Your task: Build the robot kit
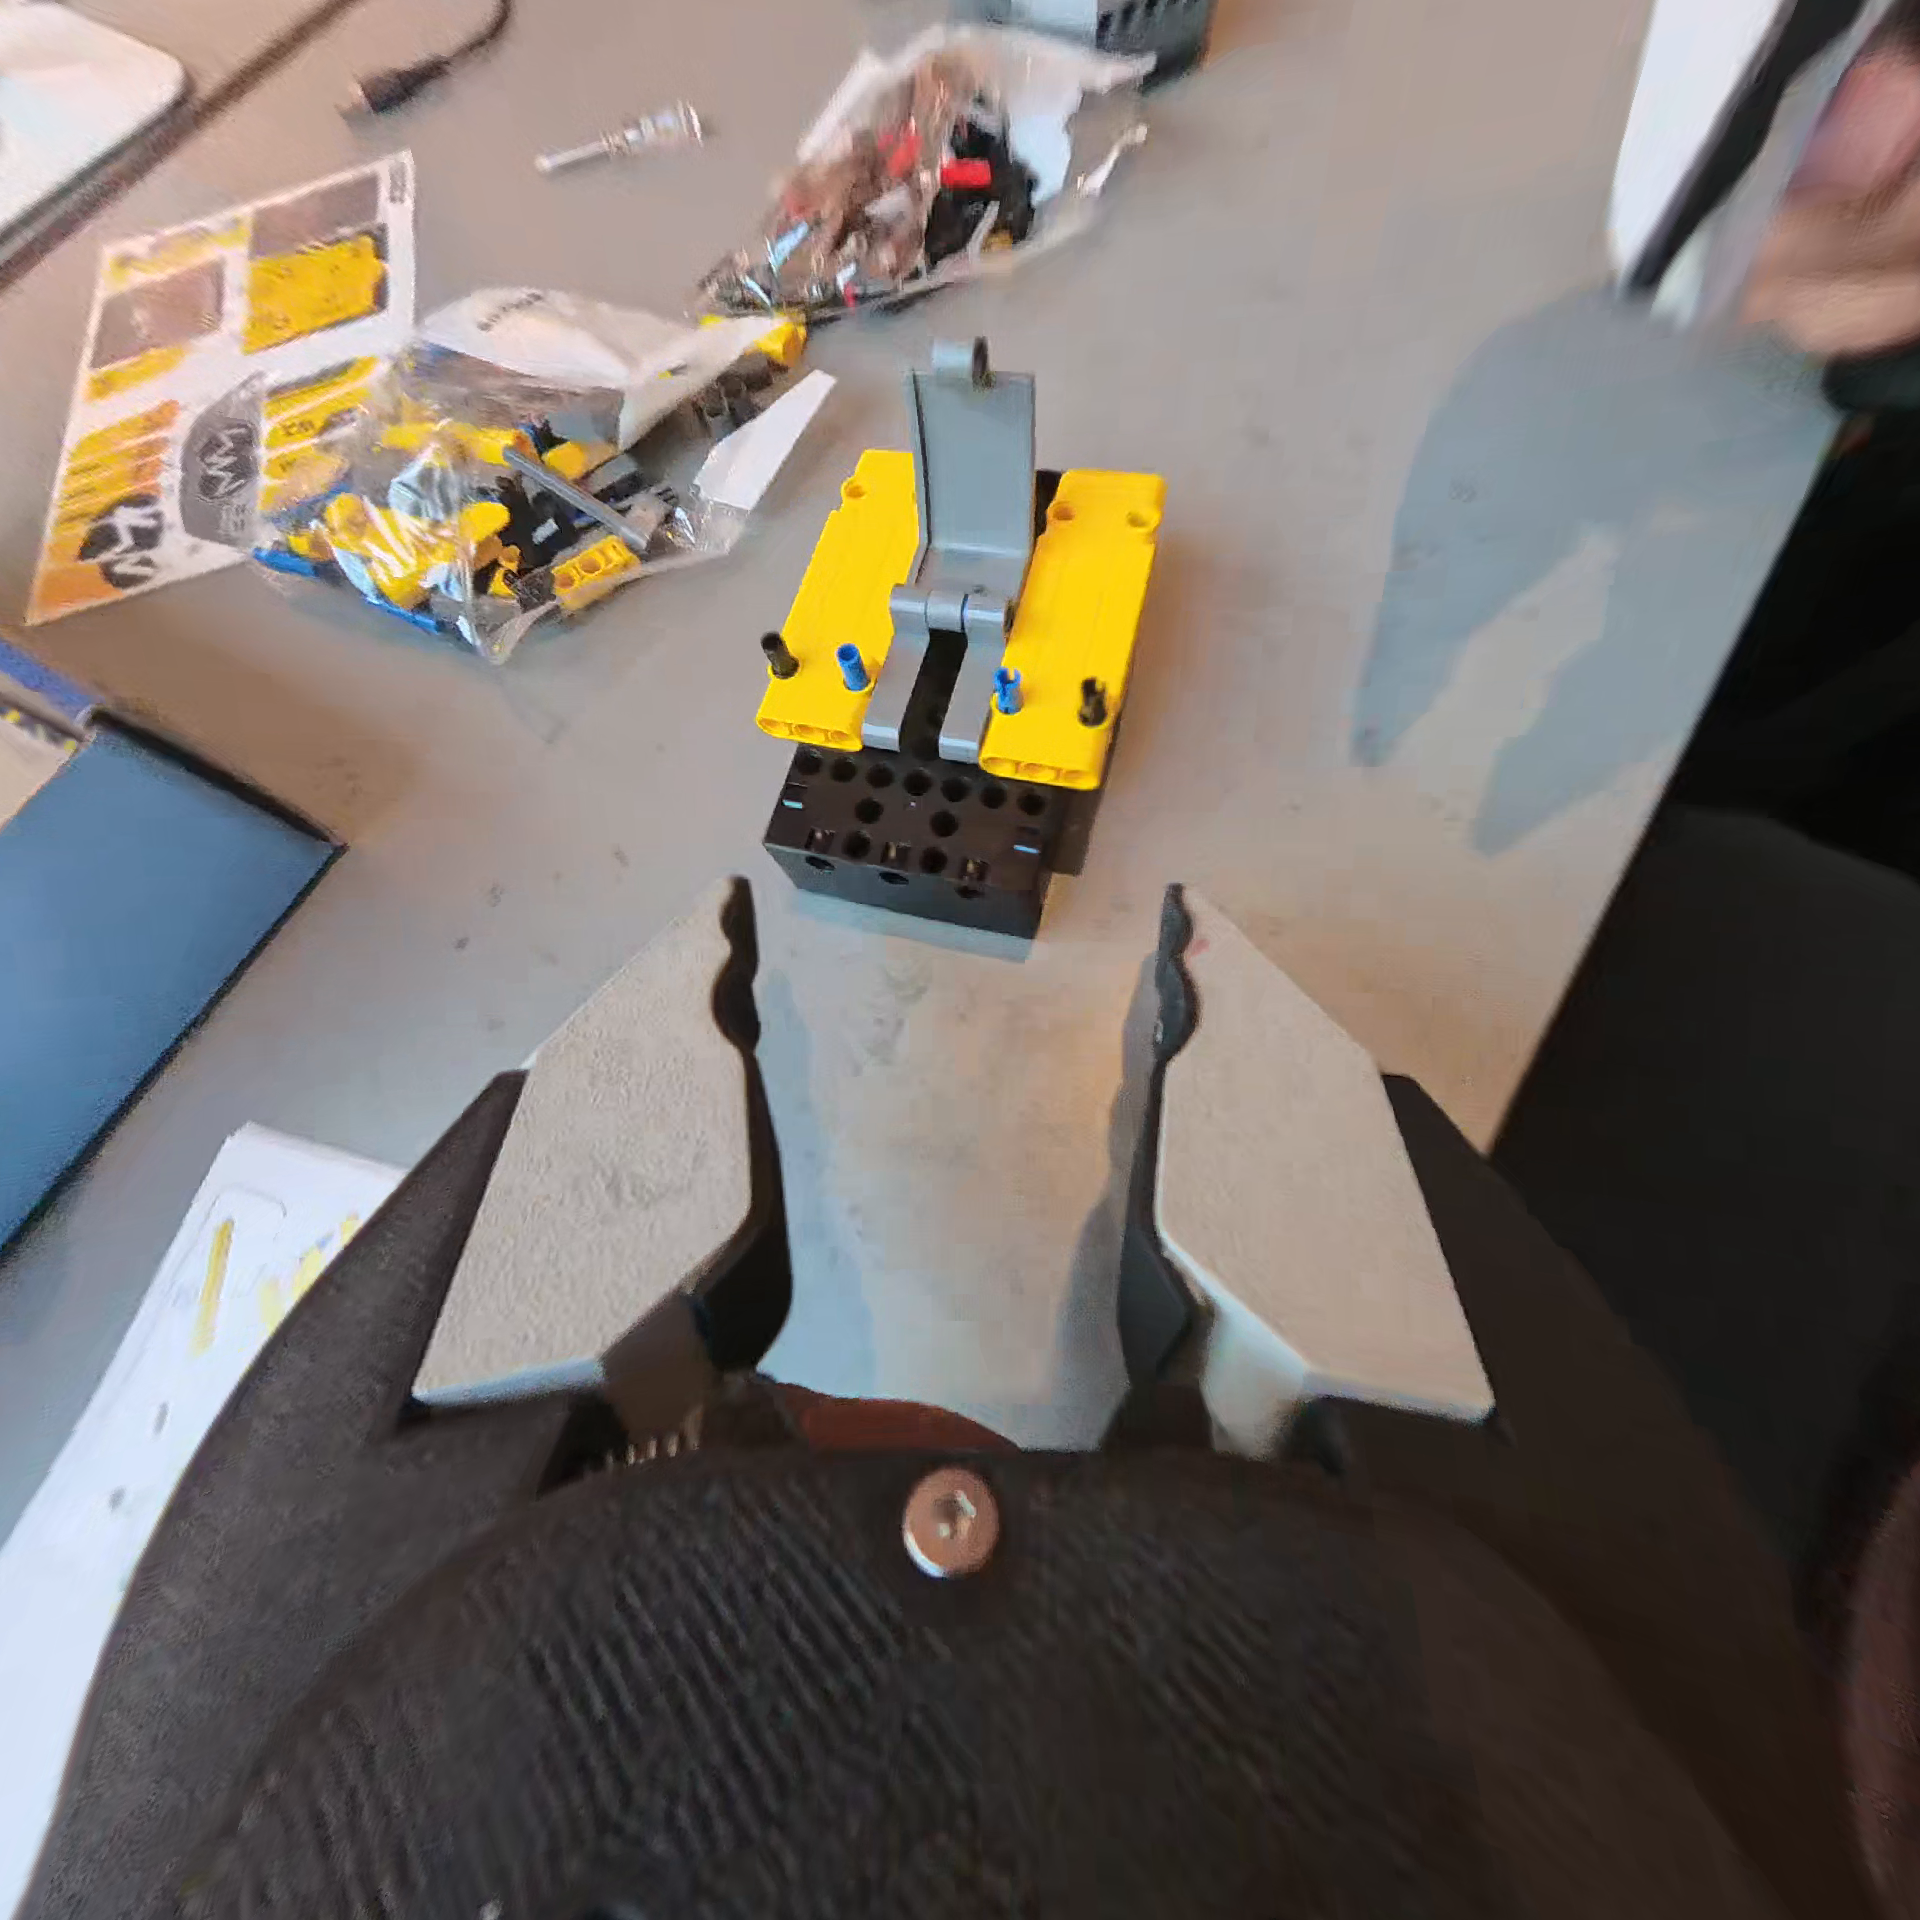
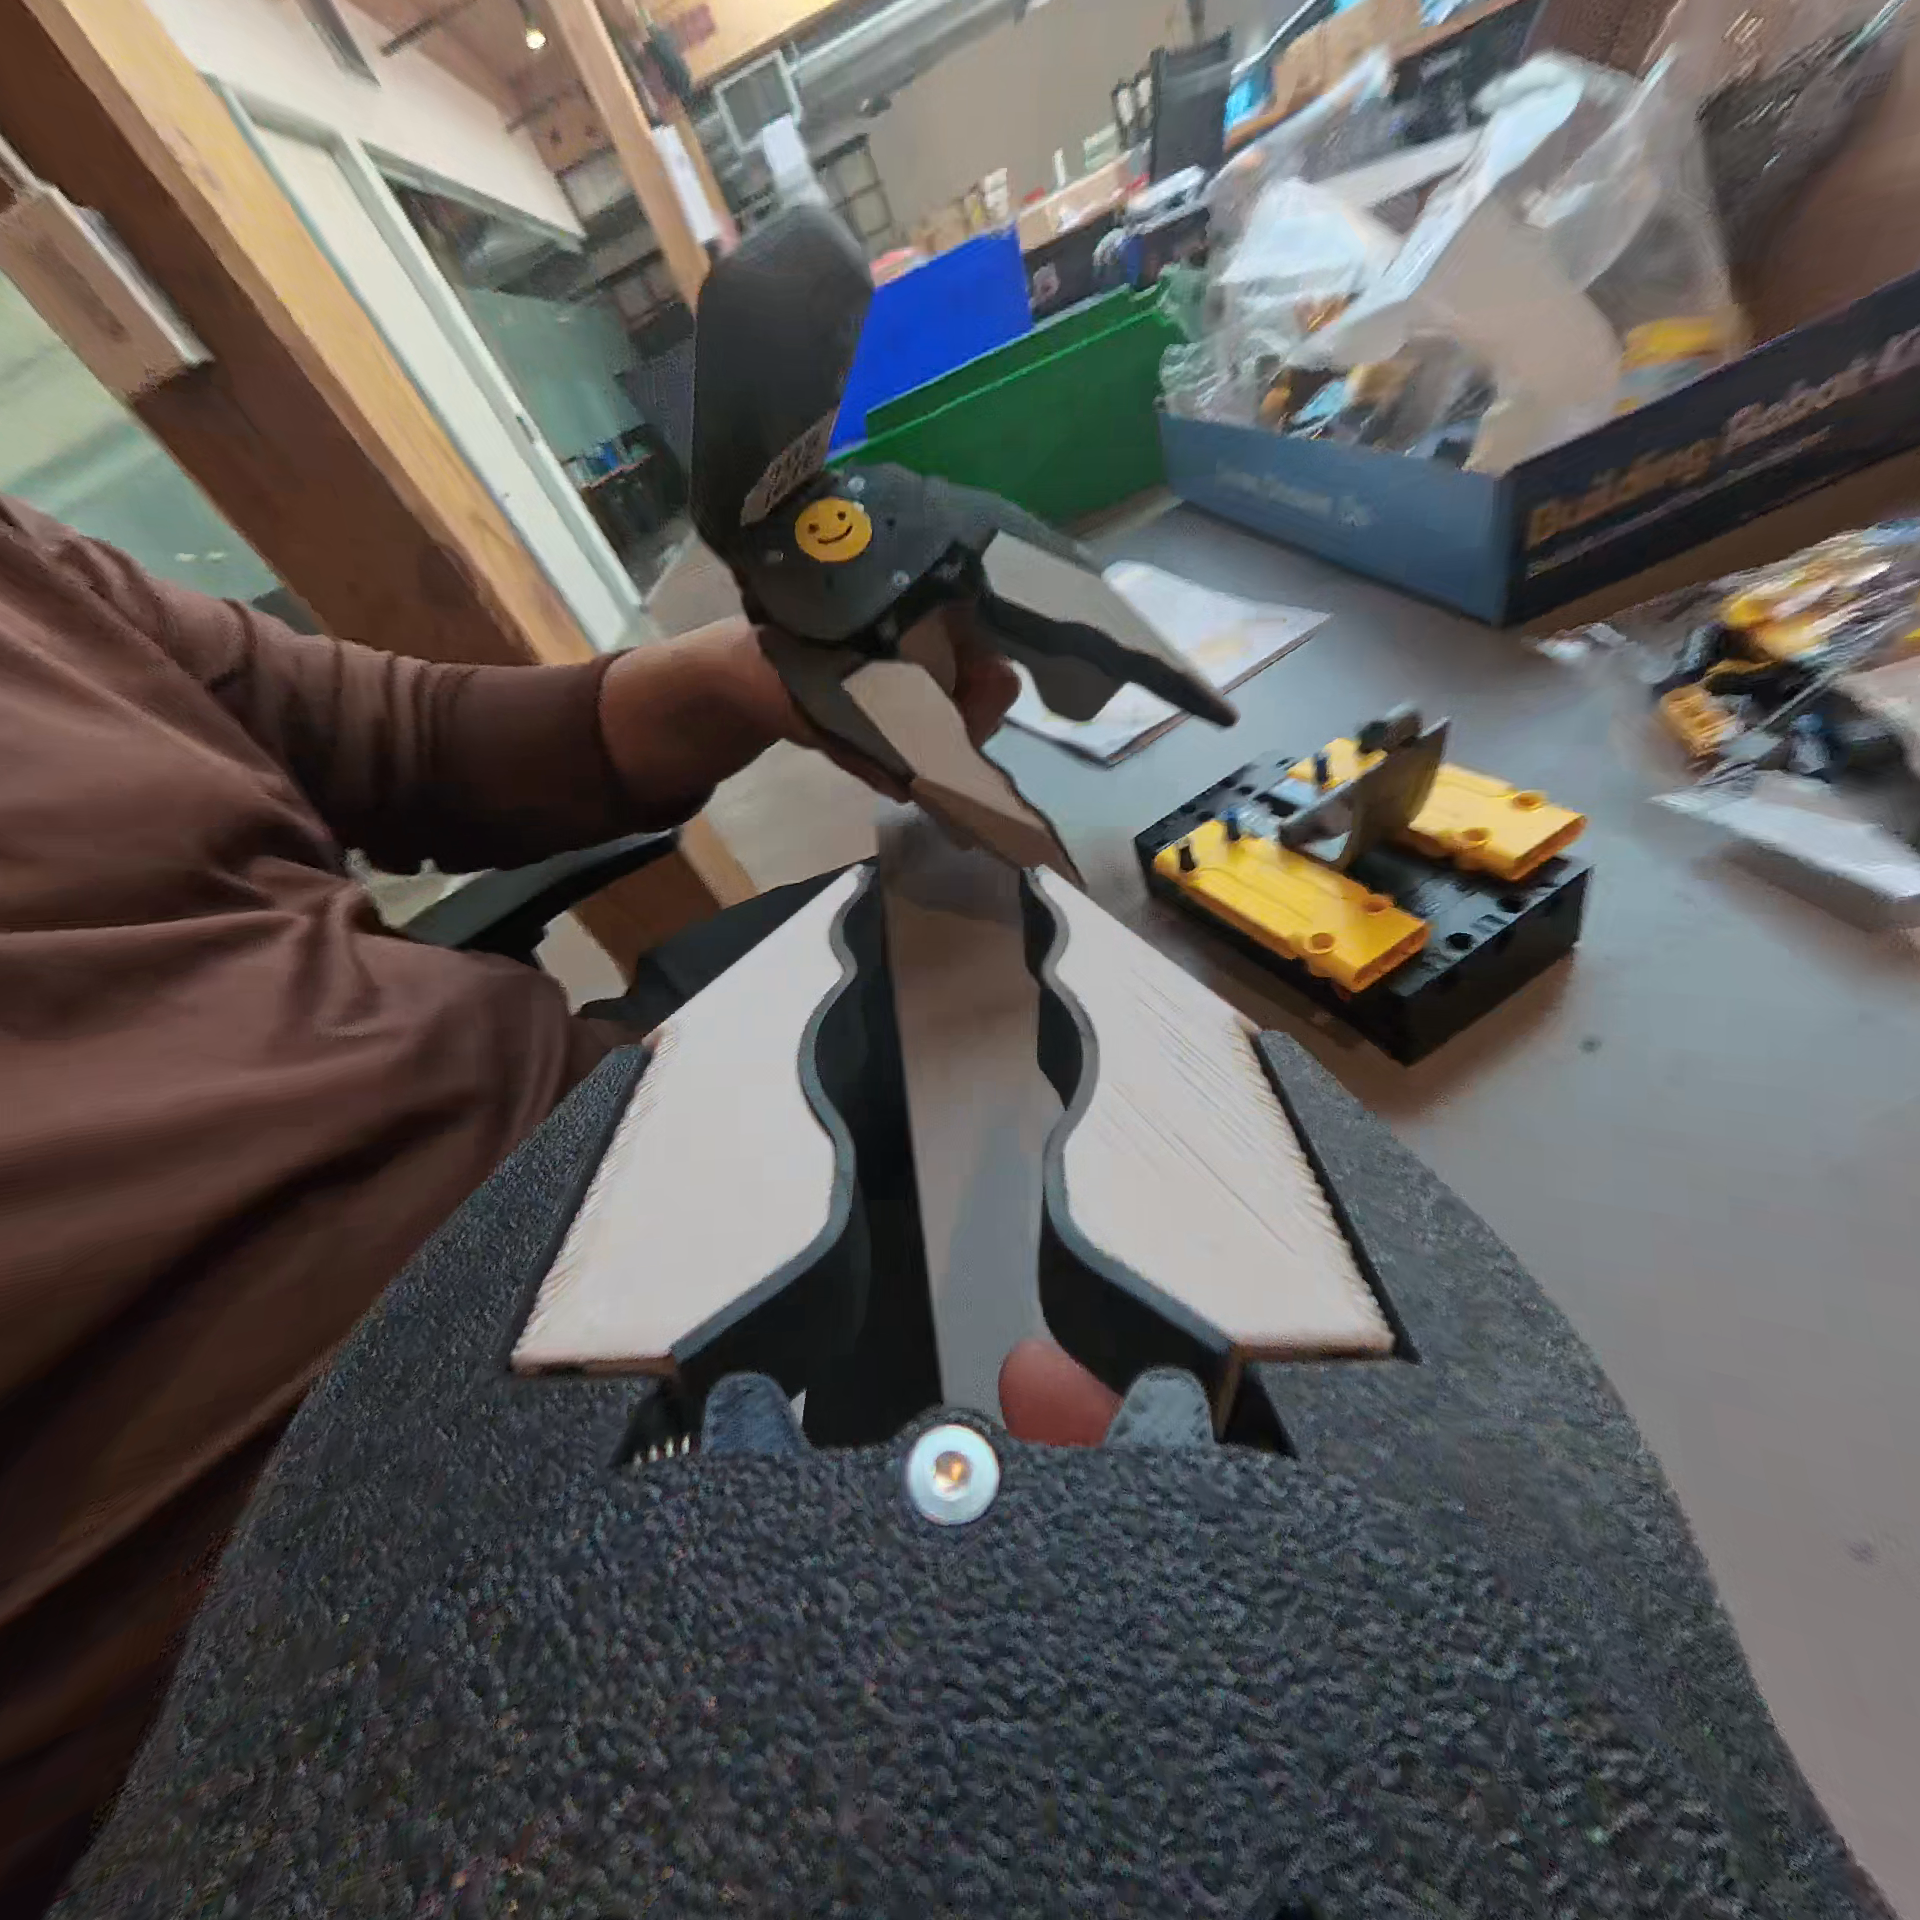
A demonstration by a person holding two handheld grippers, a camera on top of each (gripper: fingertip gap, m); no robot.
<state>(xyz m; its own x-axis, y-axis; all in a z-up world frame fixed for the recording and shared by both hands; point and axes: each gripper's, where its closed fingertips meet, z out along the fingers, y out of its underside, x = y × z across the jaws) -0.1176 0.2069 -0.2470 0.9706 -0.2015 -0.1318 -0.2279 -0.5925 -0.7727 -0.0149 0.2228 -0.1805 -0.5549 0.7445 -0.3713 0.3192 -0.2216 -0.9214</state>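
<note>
A brick assembly (image 1: 956,665) stands on the grey table (image 1: 1299,675): a black holed base, two yellow beams with blue and black pins, and an upright grey panel between them. My left gripper (image 1: 956,899) is open and empty, just short of the black base. In the right wrist view the assembly (image 2: 1371,894) sits to the right of centre, and the left gripper (image 2: 1148,795) hovers open beside it, held by a hand in a brown sleeve (image 2: 312,831). My right gripper (image 2: 951,875) is off the table's near edge, its jaws a little apart with nothing between them.
Two clear bags of loose parts (image 1: 499,509) (image 1: 914,177) lie behind and left of the assembly, with a sticker sheet (image 1: 208,384) and a metal pin (image 1: 623,140). A blue box lid (image 1: 125,914) and a booklet (image 1: 208,1299) lie left. A blue box of bags (image 2: 1558,509) stands at the back.
</note>
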